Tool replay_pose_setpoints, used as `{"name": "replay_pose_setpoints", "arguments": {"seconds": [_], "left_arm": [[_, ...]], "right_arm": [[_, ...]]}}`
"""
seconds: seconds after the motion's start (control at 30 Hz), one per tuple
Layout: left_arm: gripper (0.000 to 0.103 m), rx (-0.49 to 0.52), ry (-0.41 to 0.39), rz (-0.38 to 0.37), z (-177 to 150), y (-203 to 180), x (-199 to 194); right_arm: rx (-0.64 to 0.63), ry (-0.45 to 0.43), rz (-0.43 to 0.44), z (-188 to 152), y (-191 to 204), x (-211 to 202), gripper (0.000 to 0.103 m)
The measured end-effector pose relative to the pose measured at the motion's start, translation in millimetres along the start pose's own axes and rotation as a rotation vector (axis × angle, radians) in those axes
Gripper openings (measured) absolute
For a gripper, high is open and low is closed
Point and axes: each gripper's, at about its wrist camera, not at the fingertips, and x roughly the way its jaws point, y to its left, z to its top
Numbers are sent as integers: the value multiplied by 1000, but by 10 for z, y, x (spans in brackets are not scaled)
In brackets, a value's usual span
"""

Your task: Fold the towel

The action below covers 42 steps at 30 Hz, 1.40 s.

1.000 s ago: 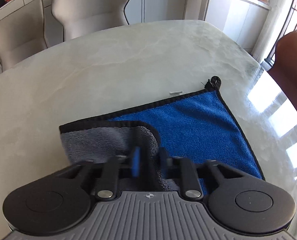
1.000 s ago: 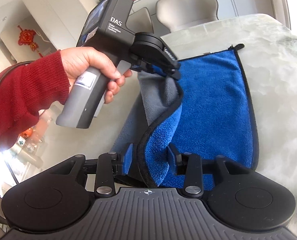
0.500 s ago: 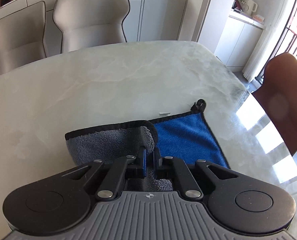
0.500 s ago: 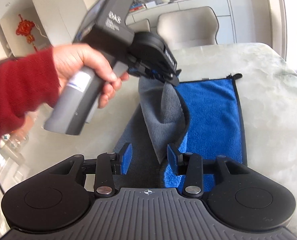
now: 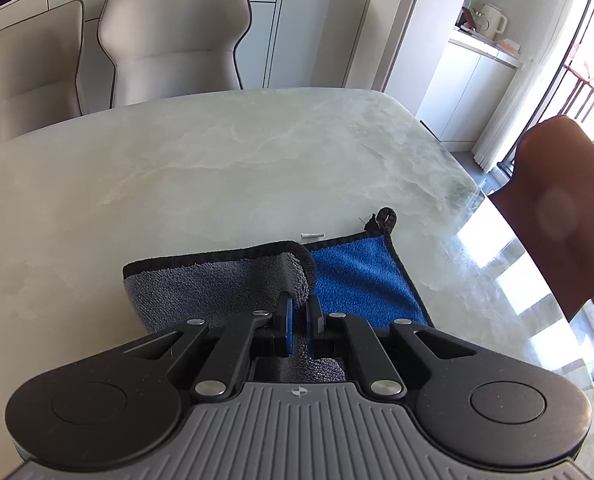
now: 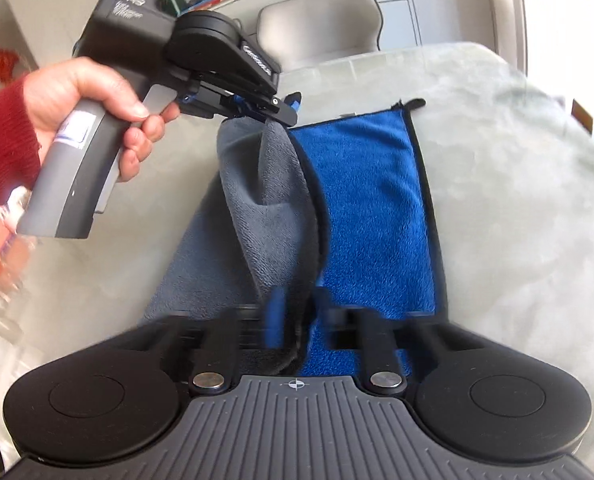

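Note:
The towel [image 5: 361,276] is blue on one face and grey on the other, with black trim, and lies on the marble table [image 5: 217,168]. My left gripper [image 5: 300,320] is shut on the towel's grey edge and lifts it over the blue part. In the right wrist view the towel [image 6: 373,200] has its grey edge raised between both grippers. The left gripper [image 6: 285,114] pinches the far corner. My right gripper [image 6: 299,312] is shut on the near corner of the same edge, blurred by motion.
Two beige chairs [image 5: 169,40] stand at the table's far side. A brown chair back [image 5: 557,208] rises at the right table edge. A small white scrap [image 5: 313,235] lies just beyond the towel. A hanging loop [image 5: 385,218] marks the towel's far corner.
Both grippers closed on the towel's grey edge and lifted it. The edge has travelled rightward over the blue face, so less blue shows now.

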Motion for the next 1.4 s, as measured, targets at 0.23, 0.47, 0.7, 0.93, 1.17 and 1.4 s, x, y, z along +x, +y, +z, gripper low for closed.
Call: {"name": "replay_pose_setpoints", "arguments": {"seconds": [0.23, 0.47, 0.7, 0.93, 1.17, 1.4], "left_arm": [[5, -6, -55, -91, 125, -97, -1], [5, 11, -56, -163, 178, -357, 182], [5, 29, -31, -174, 130, -507, 406], [22, 91, -14, -156, 100, -584, 546], [65, 71, -82, -118, 194, -458, 458], [66, 86, -63, -53, 222, -184, 493]], "right_arm": [[160, -93, 47, -1, -195, -313, 6], [221, -116, 21, -25, -331, -456, 6], [254, -102, -2, -117, -416, -424, 6], [287, -66, 1, -161, -506, -342, 10], [299, -44, 17, -155, -558, -306, 29], [374, -41, 88, -151, -685, -202, 29]]}}
